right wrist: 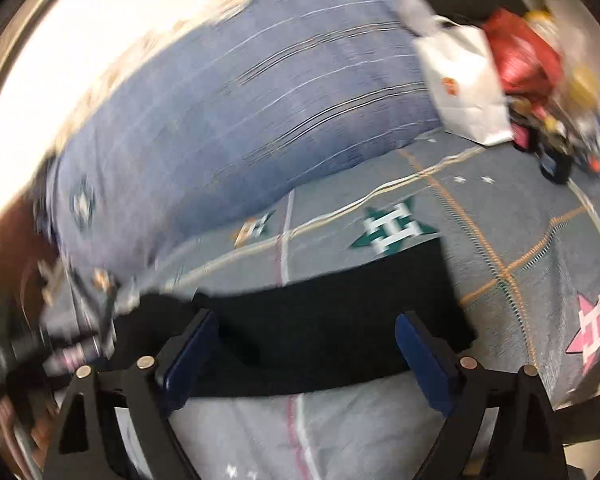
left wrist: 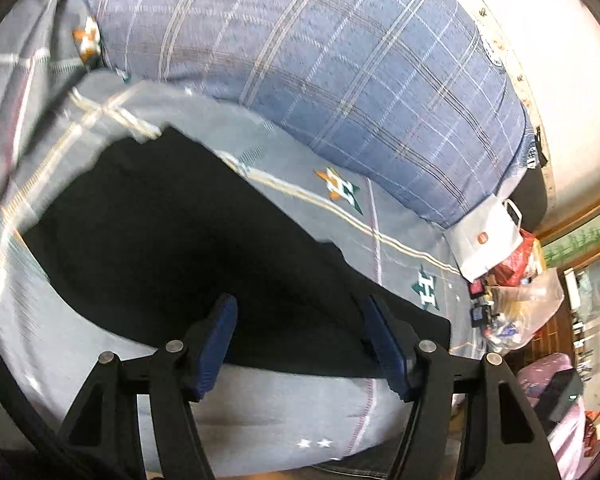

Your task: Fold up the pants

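Note:
Black pants (left wrist: 188, 248) lie flat on a grey bedsheet with star motifs (left wrist: 400, 236). In the left wrist view they spread wide, their near edge between my fingers. My left gripper (left wrist: 300, 316) is open, hovering just over the pants' near edge, holding nothing. In the right wrist view the pants (right wrist: 340, 320) show as a dark band with a square end at the right. My right gripper (right wrist: 306, 332) is open above that band and empty. The right view is motion-blurred.
A large blue plaid pillow or duvet (left wrist: 320, 60) lies behind the pants. A white paper bag (left wrist: 484, 240), a red bag (right wrist: 528, 56) and clutter in plastic bags (left wrist: 520, 308) sit at the bed's far right edge. A pale wall (left wrist: 560, 60) lies beyond.

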`<state>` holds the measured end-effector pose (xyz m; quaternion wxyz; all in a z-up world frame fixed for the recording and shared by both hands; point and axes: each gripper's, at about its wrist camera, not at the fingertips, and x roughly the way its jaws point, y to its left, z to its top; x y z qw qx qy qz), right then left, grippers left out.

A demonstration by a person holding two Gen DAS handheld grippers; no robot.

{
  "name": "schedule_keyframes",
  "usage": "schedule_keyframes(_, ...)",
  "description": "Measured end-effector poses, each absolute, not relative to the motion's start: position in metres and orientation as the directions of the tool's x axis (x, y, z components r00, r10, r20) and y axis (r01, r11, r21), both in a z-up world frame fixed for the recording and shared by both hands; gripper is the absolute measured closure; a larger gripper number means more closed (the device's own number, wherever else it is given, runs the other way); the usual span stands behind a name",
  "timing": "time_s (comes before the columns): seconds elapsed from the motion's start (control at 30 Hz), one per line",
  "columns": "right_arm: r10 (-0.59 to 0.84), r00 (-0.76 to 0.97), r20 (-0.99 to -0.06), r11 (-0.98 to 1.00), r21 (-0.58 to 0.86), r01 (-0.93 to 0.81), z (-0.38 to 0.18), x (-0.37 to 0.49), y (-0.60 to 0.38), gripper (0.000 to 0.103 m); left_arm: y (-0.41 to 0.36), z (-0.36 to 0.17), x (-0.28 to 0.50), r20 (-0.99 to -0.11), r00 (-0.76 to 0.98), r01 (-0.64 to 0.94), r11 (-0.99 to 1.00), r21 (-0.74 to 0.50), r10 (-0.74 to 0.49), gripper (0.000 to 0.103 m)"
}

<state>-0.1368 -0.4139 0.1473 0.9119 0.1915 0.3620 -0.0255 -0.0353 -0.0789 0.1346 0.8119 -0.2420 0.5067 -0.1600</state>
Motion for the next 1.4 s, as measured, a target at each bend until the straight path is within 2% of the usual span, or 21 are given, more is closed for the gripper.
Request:
schedule_keyframes(0.2,0.409,0.574,-0.709,0.897,0.428,-0.111,0.149,-0.052,-0.334,0.012,-0.047,0.156,-0.002,-0.759,0.426,0.089,0.857,-0.507,-0.493,0.036)
schedule_keyframes(0.27,0.442,0.512,-0.736,0.894,0.407,-0.186,0.142,-0.021,-0.308,0.012,-0.035,0.149,0.009,-0.761,0.432,0.069,0.859,-0.508,-0.484,0.036)
schedule_keyframes(0.37,0.488,0.382,-0.785,0.872,0.424,-0.244,0.119,0.024,-0.279,0.012,-0.007,0.119,0.014,-0.795,0.383,-0.051,0.848,-0.527,-0.47,0.036)
schedule_keyframes(0.47,0.495,0.278,-0.823,0.861,0.421,-0.286,0.098,0.066,-0.254,0.019,0.014,0.096,0.014,-0.776,0.332,-0.112,0.795,-0.597,-0.536,0.036)
schedule_keyframes(0.63,0.457,0.21,-0.864,0.874,0.394,-0.284,0.063,0.128,-0.22,0.028,0.038,0.075,0.02,-0.798,0.313,-0.216,0.78,-0.587,-0.515,0.036)
schedule_keyframes(0.73,0.527,0.131,-0.84,0.834,0.48,-0.272,0.04,0.157,-0.21,0.029,0.045,0.07,0.019,-0.789,0.289,-0.233,0.76,-0.607,-0.542,0.036)
schedule_keyframes(0.77,0.522,0.107,-0.846,0.832,0.478,-0.281,0.031,0.163,-0.203,0.036,0.047,0.069,0.018,-0.788,0.29,-0.24,0.755,-0.61,-0.544,0.036)
schedule_keyframes(0.87,0.535,0.094,-0.839,0.823,0.493,-0.283,0.032,0.158,-0.194,0.097,0.054,0.068,0.014,-0.782,0.309,-0.263,0.742,-0.617,-0.541,0.036)
schedule_keyframes(1.07,0.577,0.265,-0.773,0.796,0.46,-0.393,0.087,0.07,-0.185,0.097,0.051,0.08,0.008,-0.745,0.365,-0.221,0.725,-0.652,-0.558,0.036)
schedule_keyframes(1.1,0.55,0.297,-0.781,0.812,0.416,-0.41,0.092,0.055,-0.181,0.097,0.048,0.082,0.007,-0.74,0.371,-0.208,0.727,-0.655,-0.561,0.036)
schedule_keyframes(1.27,0.515,0.362,-0.777,0.829,0.346,-0.439,0.087,0.01,-0.163,0.097,0.044,0.084,0.0,-0.694,0.408,-0.19,0.688,-0.701,-0.594,0.036)
schedule_keyframes(1.3,0.506,0.375,-0.777,0.835,0.333,-0.437,0.086,0.005,-0.161,0.097,0.044,0.084,-0.002,-0.68,0.417,-0.194,0.672,-0.715,-0.603,0.033)
schedule_keyframes(1.4,0.514,0.408,-0.755,0.831,0.321,-0.453,0.088,-0.013,-0.156,0.097,0.042,0.081,-0.001,-0.714,0.424,-0.219,0.701,-0.678,-0.558,0.029)
